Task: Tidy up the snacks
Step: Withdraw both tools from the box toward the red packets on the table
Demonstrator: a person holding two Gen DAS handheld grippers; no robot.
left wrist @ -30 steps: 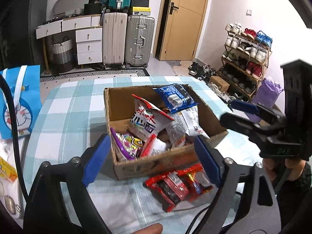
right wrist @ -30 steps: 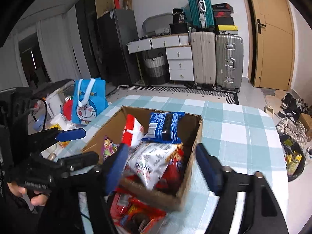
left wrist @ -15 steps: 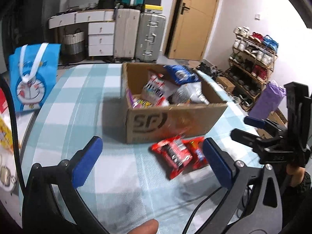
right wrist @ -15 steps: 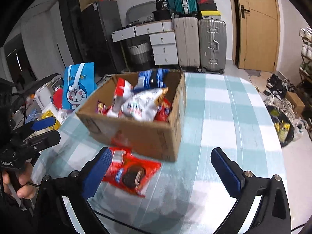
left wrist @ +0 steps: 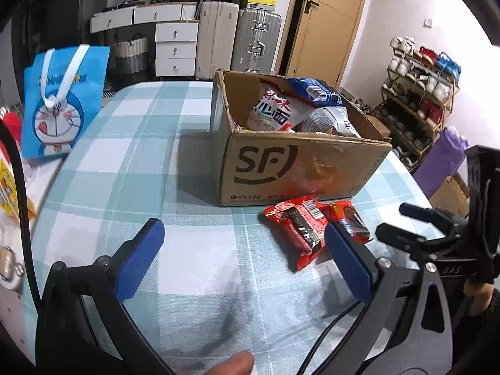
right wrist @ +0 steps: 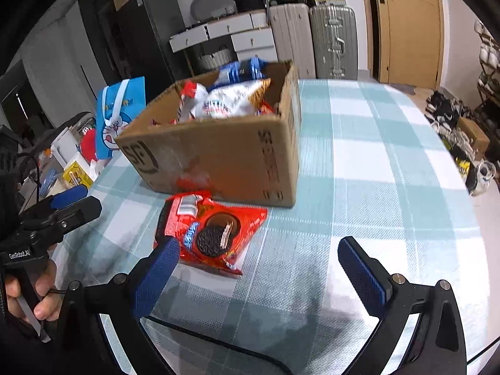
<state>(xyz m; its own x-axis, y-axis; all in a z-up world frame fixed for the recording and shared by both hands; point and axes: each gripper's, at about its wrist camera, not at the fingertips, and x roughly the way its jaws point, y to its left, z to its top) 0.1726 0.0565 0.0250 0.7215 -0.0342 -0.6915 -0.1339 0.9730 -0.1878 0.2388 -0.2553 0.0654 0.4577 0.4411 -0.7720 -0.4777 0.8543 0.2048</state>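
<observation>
— Left wrist view: cardboard box (left wrist: 300, 162) mid-tabletop (left wrist: 131, 168), already stuffed with snacks; two red cookie packs (left wrist: 300, 228) lie just near of it.

— Waiting their turn, I'd guess. And the hand-held grippers?

— Left hand-held gripper (left wrist: 240, 259) and right hand-held gripper (right wrist: 259, 272) both gape wide, having just been opening, holding nothing.

A blue cartoon bag (left wrist: 64, 106) stands at the edge of the checked surface (left wrist: 131, 168). Behind it, white drawers (left wrist: 176, 48) stand beside two upright suitcases (left wrist: 237, 40) and a wooden door (left wrist: 328, 22). A shoe rack (left wrist: 418, 93) lines the wall, with what may be a purple bag (left wrist: 443, 159) near it.
</observation>
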